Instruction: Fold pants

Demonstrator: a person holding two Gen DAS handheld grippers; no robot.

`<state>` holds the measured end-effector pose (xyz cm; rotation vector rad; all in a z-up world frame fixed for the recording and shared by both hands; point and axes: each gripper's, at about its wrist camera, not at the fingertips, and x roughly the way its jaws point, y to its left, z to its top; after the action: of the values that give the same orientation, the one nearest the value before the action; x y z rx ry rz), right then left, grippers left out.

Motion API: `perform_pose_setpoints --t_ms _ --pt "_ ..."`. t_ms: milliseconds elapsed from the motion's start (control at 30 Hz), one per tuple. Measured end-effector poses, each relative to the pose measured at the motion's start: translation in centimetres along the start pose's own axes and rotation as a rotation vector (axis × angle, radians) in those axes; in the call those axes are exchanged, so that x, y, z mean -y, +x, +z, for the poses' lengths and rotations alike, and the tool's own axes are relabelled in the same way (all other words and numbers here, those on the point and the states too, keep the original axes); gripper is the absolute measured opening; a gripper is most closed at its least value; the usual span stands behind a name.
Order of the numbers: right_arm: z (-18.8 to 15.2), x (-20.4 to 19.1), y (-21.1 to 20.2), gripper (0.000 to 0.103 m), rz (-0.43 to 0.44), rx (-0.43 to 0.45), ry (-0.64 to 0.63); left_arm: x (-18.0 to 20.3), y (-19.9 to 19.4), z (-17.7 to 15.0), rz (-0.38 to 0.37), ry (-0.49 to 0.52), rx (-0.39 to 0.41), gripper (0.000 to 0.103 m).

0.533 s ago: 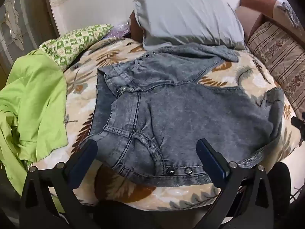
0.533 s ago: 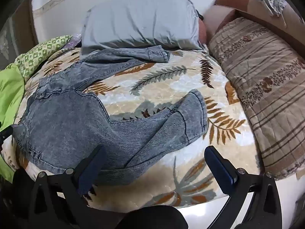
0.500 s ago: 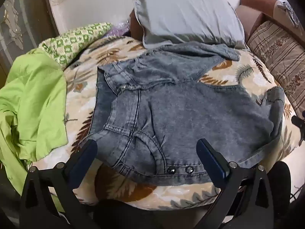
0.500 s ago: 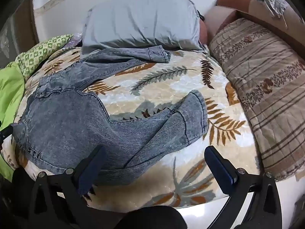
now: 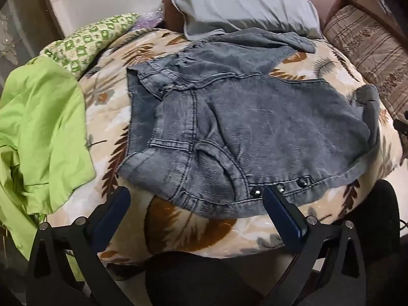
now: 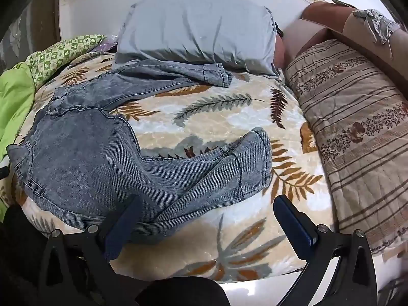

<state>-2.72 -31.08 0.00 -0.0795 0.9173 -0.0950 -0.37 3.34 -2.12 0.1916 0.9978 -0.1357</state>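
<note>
Grey-blue denim pants (image 5: pixel 255 132) lie spread on a leaf-patterned blanket (image 5: pixel 107 117), waist to the left, legs to the right. My left gripper (image 5: pixel 196 199) is open and empty, hovering at the near waistband with its metal studs (image 5: pixel 278 187). In the right wrist view the pants (image 6: pixel 84 158) show both legs: the far leg (image 6: pixel 173 76) reaches the pillow, the near leg (image 6: pixel 229 165) is doubled over at its cuff. My right gripper (image 6: pixel 206 206) is open and empty, just in front of the near leg.
A grey pillow (image 6: pixel 199 30) lies at the head of the bed. A bright green cloth (image 5: pixel 38 132) and a green checked cushion (image 5: pixel 89 40) sit at the left. A brown striped quilt (image 6: pixel 357 117) runs along the right side. The blanket's near edge drops off below both grippers.
The left gripper has edged slightly closer to the waistband. The right gripper has shifted slightly. The pants have not moved.
</note>
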Motion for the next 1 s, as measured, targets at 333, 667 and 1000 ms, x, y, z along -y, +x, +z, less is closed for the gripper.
perform_pose_setpoints --t_ms 333,667,1000 --pt "-0.3 -0.8 -0.1 0.103 -0.01 -0.033 -0.048 1.4 -0.2 0.4 -0.095 -0.013 0.03 0.103" --pt "-0.3 -1.1 -0.2 0.103 0.003 -0.027 -0.07 2.5 0.1 0.7 -0.08 -0.004 0.029 0.103" --pt "-0.5 -0.3 0.0 0.103 0.019 -0.019 -0.044 3.1 0.0 0.9 -0.048 -0.018 0.058 0.103"
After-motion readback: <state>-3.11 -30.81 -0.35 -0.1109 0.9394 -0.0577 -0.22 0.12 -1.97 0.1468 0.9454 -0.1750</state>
